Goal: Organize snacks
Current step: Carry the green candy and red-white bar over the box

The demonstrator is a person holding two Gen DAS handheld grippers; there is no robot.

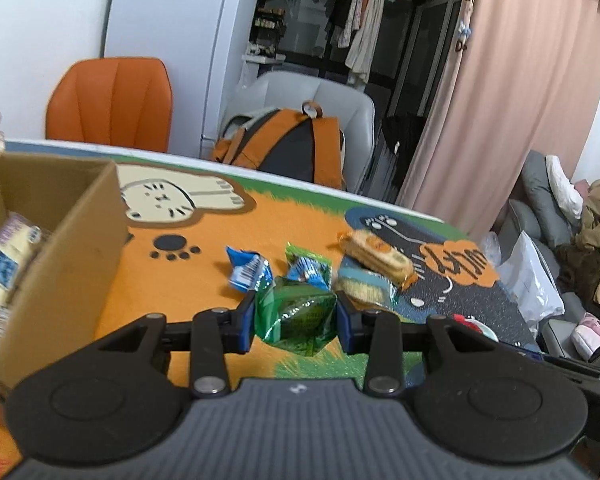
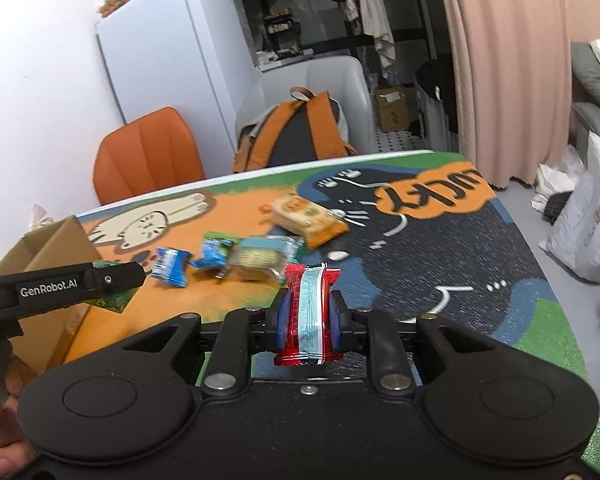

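In box, left cam only: snack packs; left gripper grips green candy, right gripper red bar.

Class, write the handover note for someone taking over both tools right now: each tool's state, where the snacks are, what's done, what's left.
Left tool: shut on a green snack pack, held beside the cardboard box.
Right tool: shut on a red snack pack, held above the table mat.
Done: at least one pale pack is in the box.
Left: put both held packs away, then the two blue packs, teal cracker pack and orange biscuit pack on the mat.
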